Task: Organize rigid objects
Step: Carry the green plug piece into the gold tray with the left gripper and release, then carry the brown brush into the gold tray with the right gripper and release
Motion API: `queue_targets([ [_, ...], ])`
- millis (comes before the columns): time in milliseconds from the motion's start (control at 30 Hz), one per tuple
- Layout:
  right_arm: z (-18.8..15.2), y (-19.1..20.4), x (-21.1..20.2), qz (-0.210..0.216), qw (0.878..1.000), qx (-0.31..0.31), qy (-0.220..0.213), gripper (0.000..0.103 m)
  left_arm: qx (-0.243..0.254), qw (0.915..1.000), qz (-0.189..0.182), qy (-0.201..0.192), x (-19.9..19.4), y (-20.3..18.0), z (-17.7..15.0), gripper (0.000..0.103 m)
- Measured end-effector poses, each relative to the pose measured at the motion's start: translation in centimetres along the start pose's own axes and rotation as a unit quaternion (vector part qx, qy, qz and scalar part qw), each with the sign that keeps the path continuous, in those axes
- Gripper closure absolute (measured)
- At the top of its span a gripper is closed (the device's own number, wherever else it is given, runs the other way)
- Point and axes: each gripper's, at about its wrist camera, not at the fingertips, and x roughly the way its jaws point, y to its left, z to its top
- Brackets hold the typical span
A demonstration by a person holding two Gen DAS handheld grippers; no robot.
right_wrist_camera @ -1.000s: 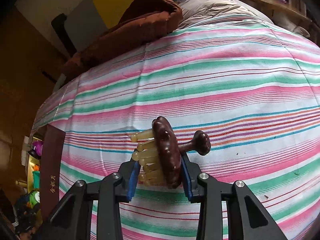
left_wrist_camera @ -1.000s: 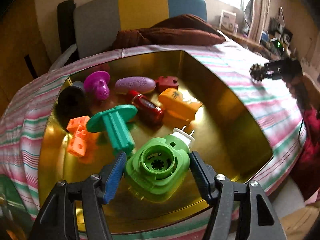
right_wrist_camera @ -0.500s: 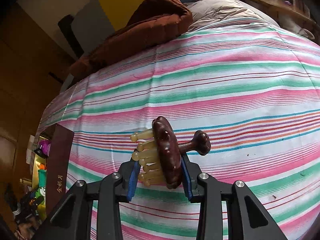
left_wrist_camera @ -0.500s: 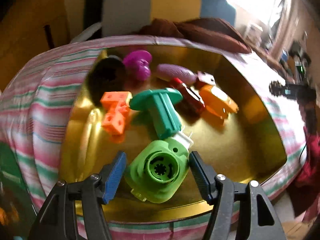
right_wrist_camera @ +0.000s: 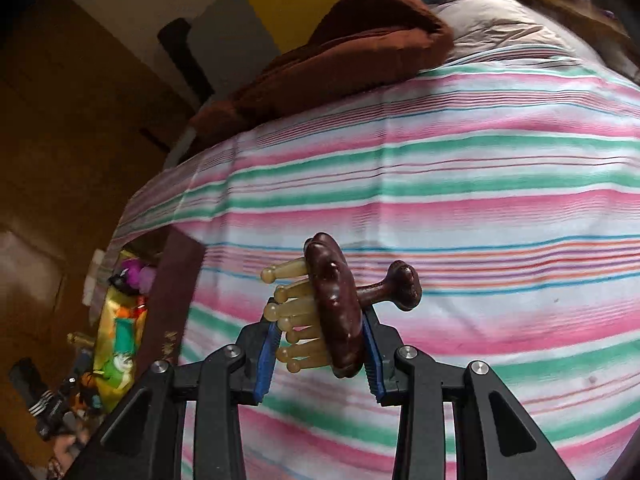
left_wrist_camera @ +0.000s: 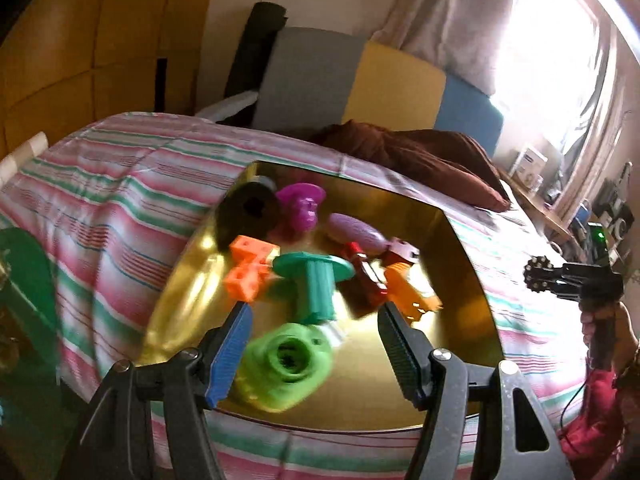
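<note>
Right wrist view shows your right gripper (right_wrist_camera: pixel 318 354) clamped on the brown massage comb (right_wrist_camera: pixel 336 306) above the striped cloth (right_wrist_camera: pixel 500 184), while your left gripper (left_wrist_camera: pixel 314 346) gapes over the green part (left_wrist_camera: pixel 286 364) in the gold tray (left_wrist_camera: pixel 468 280), so a careless swing could clip the tray wall.
</note>
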Motion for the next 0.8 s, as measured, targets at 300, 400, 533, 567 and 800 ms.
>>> queue_targets([
  [300,-3.0,7.5,-0.4,0.095,0.995,-0.026,0.024,0.066,0.02,0.9991,-0.037,0.0,0.1,-2.4,-0.9,0.037],
  [400,-4.1,10.6,-0.3,0.108,0.992,-0.054,0.029,0.066,0.013,0.9993,-0.036,-0.001,0.1,-2.1,-0.7,0.037],
  [533,-5.7,14.7,0.2,0.126,0.987,-0.092,0.038,0.066,-0.003,0.9994,-0.03,-0.019,-0.7,-1.2,-0.6,0.037],
  [567,-6.1,15.6,0.4,0.131,0.986,-0.099,0.042,0.066,-0.006,0.9993,-0.028,-0.025,-1.0,-1.0,-0.5,0.037],
  [800,-9.3,22.3,3.6,0.083,0.975,-0.193,0.073,0.066,-0.023,0.9981,0.001,-0.056,-2.6,0.6,0.2,0.037],
])
